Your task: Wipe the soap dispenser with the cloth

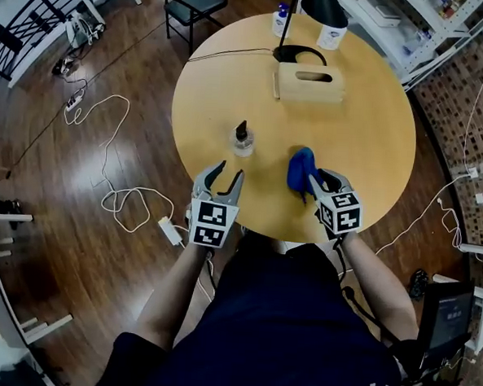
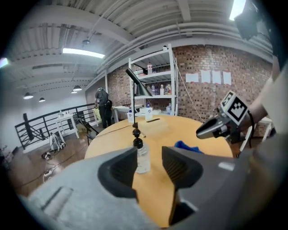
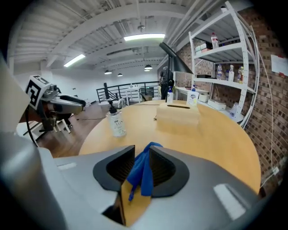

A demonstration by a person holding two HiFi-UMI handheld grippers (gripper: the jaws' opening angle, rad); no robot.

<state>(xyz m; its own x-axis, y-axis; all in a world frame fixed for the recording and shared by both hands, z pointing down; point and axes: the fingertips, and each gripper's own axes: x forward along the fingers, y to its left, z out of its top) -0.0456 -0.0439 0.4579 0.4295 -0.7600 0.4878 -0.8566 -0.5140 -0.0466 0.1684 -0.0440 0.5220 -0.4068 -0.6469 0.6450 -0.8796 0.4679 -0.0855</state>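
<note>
Edge of the round table (image 1: 367,139) runs beneath both grippers, which tilt downward over its near rim. The left gripper (image 1: 224,172) has its jaws spread and empty, aimed at the soap dispenser (image 1: 243,139), which stands upright just beyond. The right gripper (image 1: 322,182) pinches the blue cloth (image 1: 300,169), apart from the dispenser. Bare tabletop stretches beyond to a wooden box (image 1: 311,83).
</note>
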